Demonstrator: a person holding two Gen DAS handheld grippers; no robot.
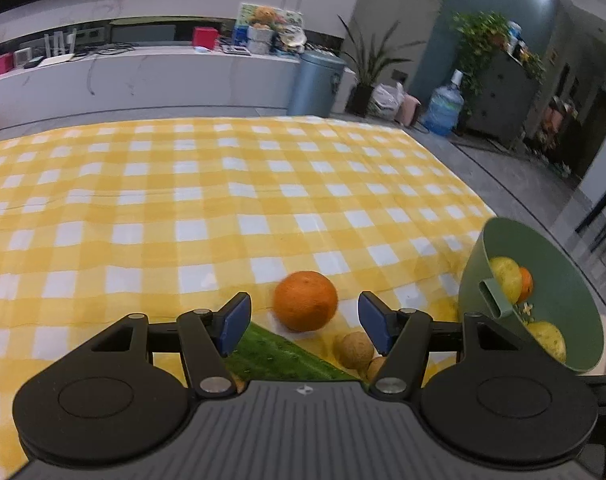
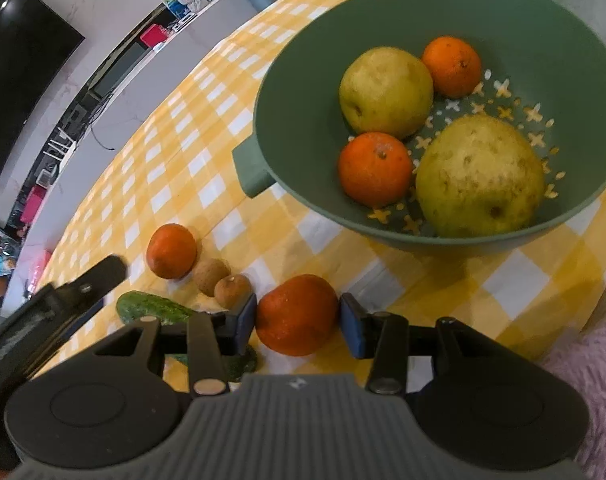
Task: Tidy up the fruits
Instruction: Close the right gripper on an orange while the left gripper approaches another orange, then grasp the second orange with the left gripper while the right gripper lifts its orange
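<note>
Right gripper (image 2: pixel 299 322) closed on orange (image 2: pixel 297 314), low centre of right view, pads touching both sides. Left gripper (image 1: pixel 305 322) wide, holding nothing; loose orange (image 1: pixel 305 301) just ahead between fingers. Green colander (image 2: pixel 295 92) upper right: two oranges, two pears (image 2: pixel 385 92). On yellow checked cloth (image 2: pixel 515 280), lower left: one orange more, two longans (image 2: pixel 211 276), one cucumber (image 2: pixel 155 308).

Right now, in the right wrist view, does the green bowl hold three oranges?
No. The green bowl holds only two oranges, alongside two yellow-green pears.
</note>
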